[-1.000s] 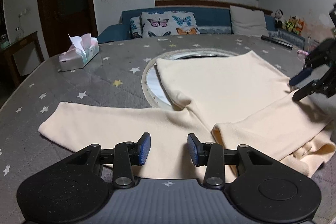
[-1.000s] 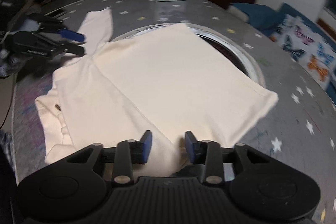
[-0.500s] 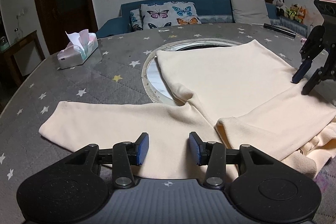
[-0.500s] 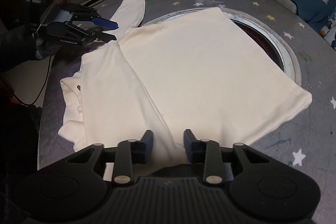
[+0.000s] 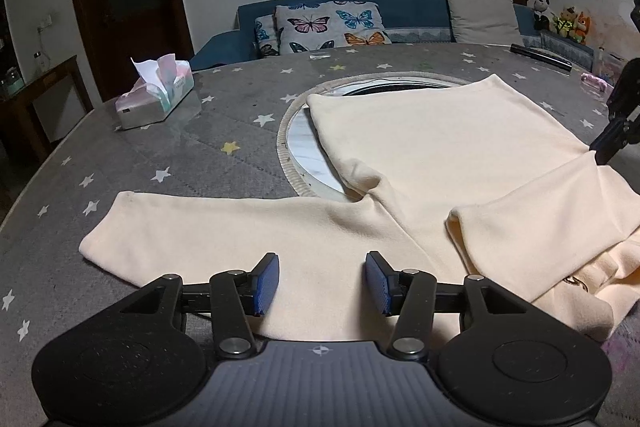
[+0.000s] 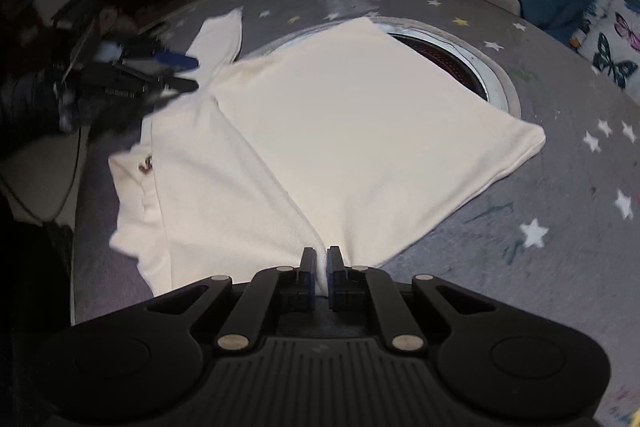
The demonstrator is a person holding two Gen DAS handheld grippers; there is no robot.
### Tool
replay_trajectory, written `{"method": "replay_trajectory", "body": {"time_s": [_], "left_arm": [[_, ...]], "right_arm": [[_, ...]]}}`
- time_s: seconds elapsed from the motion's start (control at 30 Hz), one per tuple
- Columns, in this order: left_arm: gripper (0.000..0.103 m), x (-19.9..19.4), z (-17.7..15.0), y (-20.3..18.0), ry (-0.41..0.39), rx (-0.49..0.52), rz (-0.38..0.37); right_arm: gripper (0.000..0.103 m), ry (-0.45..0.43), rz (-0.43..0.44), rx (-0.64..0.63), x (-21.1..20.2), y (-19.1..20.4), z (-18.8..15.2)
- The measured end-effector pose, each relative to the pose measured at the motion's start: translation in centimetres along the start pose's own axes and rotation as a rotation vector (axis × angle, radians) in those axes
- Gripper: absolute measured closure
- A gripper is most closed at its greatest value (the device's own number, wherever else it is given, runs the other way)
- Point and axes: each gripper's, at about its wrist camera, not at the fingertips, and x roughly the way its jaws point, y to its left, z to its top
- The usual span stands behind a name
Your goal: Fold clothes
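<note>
A cream long-sleeved garment (image 5: 440, 155) lies spread on the grey star-print tablecloth (image 5: 180, 155). One sleeve (image 5: 220, 227) stretches to the left, and the other is folded across the body. My left gripper (image 5: 322, 283) is open, hovering just over the near edge where the sleeve joins the body. In the right wrist view the garment (image 6: 360, 115) fills the middle, and my right gripper (image 6: 319, 267) is shut on a pinch of its near edge. The left gripper (image 6: 184, 71) shows blurred at the far side. The right gripper (image 5: 608, 143) appears at the right edge.
A tissue box (image 5: 156, 99) stands at the table's back left. A round inset (image 5: 380, 87) sits under the garment's far part. A dark remote (image 5: 540, 55) lies at the back right. A sofa with a butterfly pillow (image 5: 332, 27) stands behind the table.
My right gripper has gone from open to shut, pinching the garment's near edge. The left gripper stayed open and shifted only slightly over the sleeve.
</note>
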Motion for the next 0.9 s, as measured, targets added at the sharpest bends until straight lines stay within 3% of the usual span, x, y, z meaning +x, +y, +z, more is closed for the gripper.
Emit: {"method": "replay_trajectory", "body": {"time_s": [0.13, 0.23, 0.47, 0.6, 0.73, 0.77, 0.9], "left_arm": [[0.054, -0.6, 0.7, -0.6, -0.001, 0.017, 0.037], [0.054, -1.6, 1.3, -1.1, -0.023, 0.011, 0.042], [0.071, -3.6, 2.1, -4.8, -0.104, 0.052, -0.126], [0.079, -2.9, 1.8, -6.3, -0.088, 0.087, -0.193], [0.082, -1.7, 0.5, -7.0, -0.037, 0.123, -0.174], [0.082, -1.7, 0.2, -7.0, -0.035, 0.132, -0.164], [0.082, -2.2, -0.5, -6.4, -0.047, 0.125, -0.162]], "right_arm": [[0.087, -0.068, -0.038, 0.031, -0.8, 1.0, -0.1], [0.087, -0.092, -0.091, 0.039, -0.8, 2.6, -0.7], [0.087, -0.146, -0.217, 0.069, -0.4, 6.0, -1.9], [0.086, -0.167, -0.292, 0.095, 1.3, 6.7, -2.6], [0.082, -0.193, -0.369, 0.086, 1.1, 8.5, -2.4], [0.077, -0.194, -0.386, 0.092, 1.1, 8.9, -2.5], [0.076, -0.183, -0.424, 0.122, 1.6, 10.3, -3.2]]}}
